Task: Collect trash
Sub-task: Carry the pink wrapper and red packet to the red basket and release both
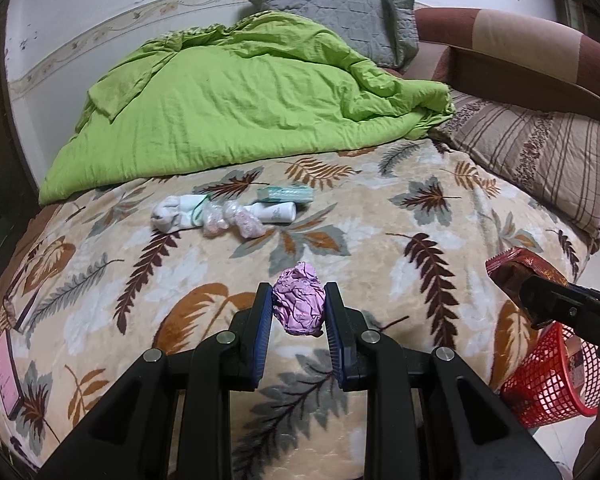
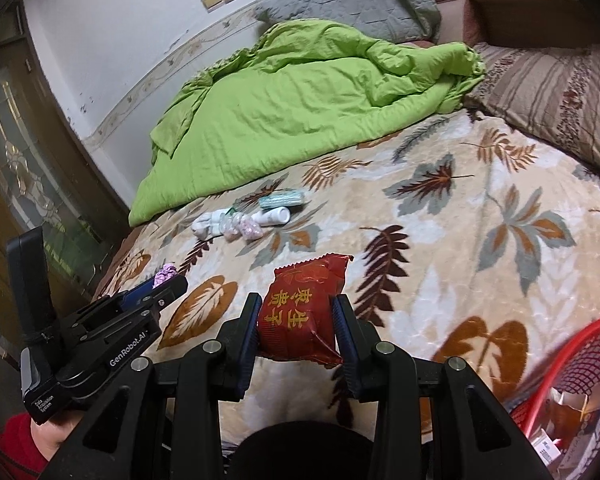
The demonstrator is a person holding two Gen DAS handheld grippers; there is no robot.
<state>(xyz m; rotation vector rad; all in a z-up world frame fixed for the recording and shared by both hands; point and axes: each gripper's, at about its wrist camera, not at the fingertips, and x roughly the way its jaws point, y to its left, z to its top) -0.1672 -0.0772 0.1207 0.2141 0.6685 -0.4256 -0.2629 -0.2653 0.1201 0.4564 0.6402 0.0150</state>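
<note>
Holding paper scraps, red basket

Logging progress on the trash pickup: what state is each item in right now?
Left gripper: shut on pink paper ball.
Right gripper: shut on red snack packet.
Red basket: upright beside the bed, already holding some trash.
White bottle: lying on its side on the blanket.
Green quilt: rumpled.
</note>
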